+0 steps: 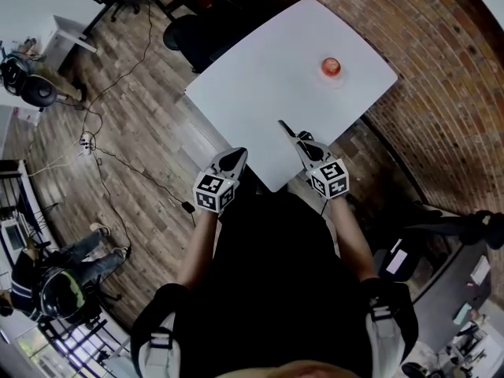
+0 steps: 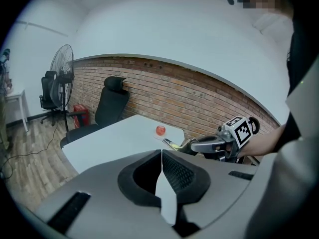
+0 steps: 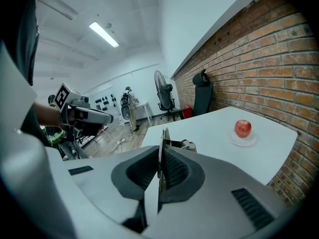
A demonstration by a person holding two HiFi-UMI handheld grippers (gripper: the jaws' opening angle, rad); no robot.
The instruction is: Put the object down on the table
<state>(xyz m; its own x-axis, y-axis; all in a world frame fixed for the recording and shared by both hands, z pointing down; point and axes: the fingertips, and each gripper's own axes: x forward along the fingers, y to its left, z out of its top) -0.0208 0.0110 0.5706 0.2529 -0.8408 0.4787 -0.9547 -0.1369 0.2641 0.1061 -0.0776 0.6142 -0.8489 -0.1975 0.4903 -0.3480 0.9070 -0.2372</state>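
A red apple (image 1: 331, 66) (image 2: 160, 130) (image 3: 243, 128) rests on a small clear plate (image 3: 243, 140) near the far right corner of the white table (image 1: 268, 93). My right gripper (image 1: 303, 138) (image 3: 161, 151) hovers over the table's near corner, shut on a thin metal tool (image 1: 285, 127) (image 3: 164, 135) that sticks out forward past the jaws. From the left gripper view the tool (image 2: 172, 144) shows a yellow-green part. My left gripper (image 1: 236, 155) (image 2: 162, 154) is just off the table's near left edge, its jaws together and holding nothing.
A black office chair (image 1: 197, 34) (image 2: 110, 103) stands at the table's far side. A brick wall (image 1: 441, 93) runs along the right. Cables and a power strip (image 1: 85, 142) lie on the wooden floor. A standing fan (image 2: 64, 73) is at the left, and a person (image 1: 55, 278) sits low left.
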